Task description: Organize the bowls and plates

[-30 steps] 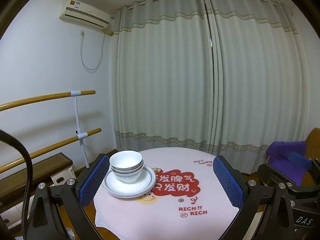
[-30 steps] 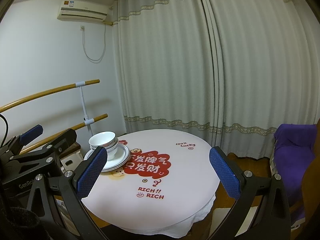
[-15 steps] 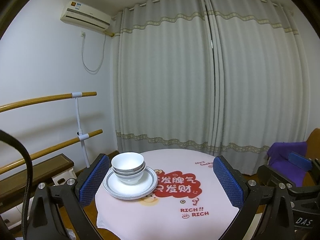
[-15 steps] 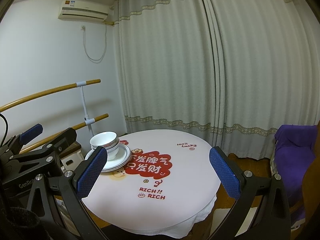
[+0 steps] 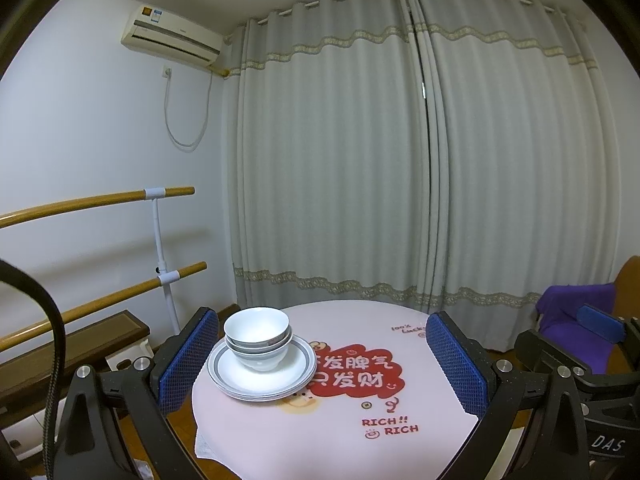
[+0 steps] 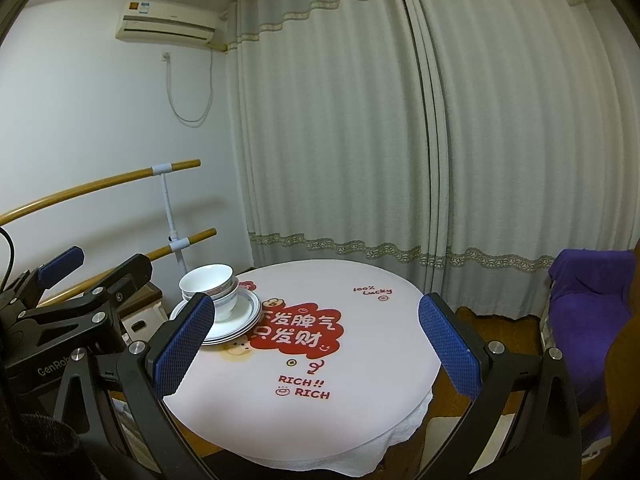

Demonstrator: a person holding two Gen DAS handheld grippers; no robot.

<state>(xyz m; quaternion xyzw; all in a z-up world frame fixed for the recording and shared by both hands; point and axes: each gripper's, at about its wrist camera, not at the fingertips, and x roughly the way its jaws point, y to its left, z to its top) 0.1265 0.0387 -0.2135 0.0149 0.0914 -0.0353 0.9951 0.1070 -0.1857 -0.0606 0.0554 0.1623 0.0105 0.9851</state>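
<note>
A stack of white bowls (image 5: 257,336) sits on a stack of grey-rimmed white plates (image 5: 262,376) at the left side of a round table (image 5: 340,436) with a pink printed cloth. The bowls (image 6: 208,286) and plates (image 6: 236,322) also show in the right wrist view. My left gripper (image 5: 322,360) is open and empty, held back from the table's near edge. My right gripper (image 6: 316,344) is open and empty, also back from the table (image 6: 360,360). The left gripper's body (image 6: 68,312) shows at the left of the right wrist view.
Grey curtains (image 5: 400,160) hang behind the table. Wooden rails (image 5: 96,200) run along the left wall, with a low bench (image 5: 72,352) below. A chair with a purple cloth (image 6: 588,300) stands at the right. An air conditioner (image 5: 172,34) is high on the wall.
Both grippers have tilted slightly upward, so the table and dish stack sit lower in both views. Dishes have not moved and both grippers stay open.
</note>
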